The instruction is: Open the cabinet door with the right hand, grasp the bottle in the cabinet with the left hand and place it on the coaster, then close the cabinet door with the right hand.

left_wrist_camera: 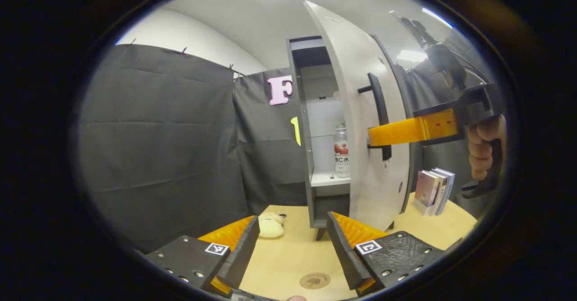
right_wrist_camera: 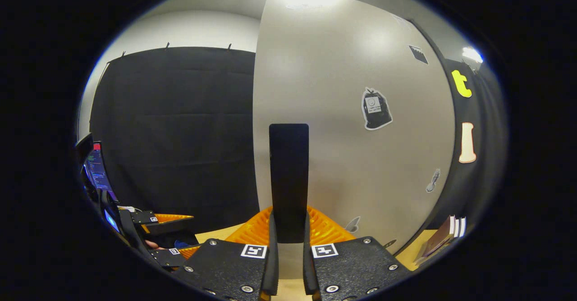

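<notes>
Swinging the cabinet door wide is the step in hand, and it looks part done: the right gripper has both fingers clamped on the flat, dark bar handle, which runs straight up between them against the smooth pale door face. To do it well, I judge the pull should follow the door's arc about its hinge, so the narrow bar does not slip from the ribbed pads, and carry on until the opening clears room for the other hand. The left gripper hangs low over the pale wooden tabletop, its fingers spread wide and empty. Just beyond its tips, near the front edge of the tabletop, lies the round, flat coaster with a printed mark. Farther in, a small plush toy sits beside the cabinet's foot. Deeper still, on a white shelf inside the cabinet, stands the clear plastic bottle, upright, with a red label, half hidden by the door's edge. A few books stand at the tabletop's right edge.
</notes>
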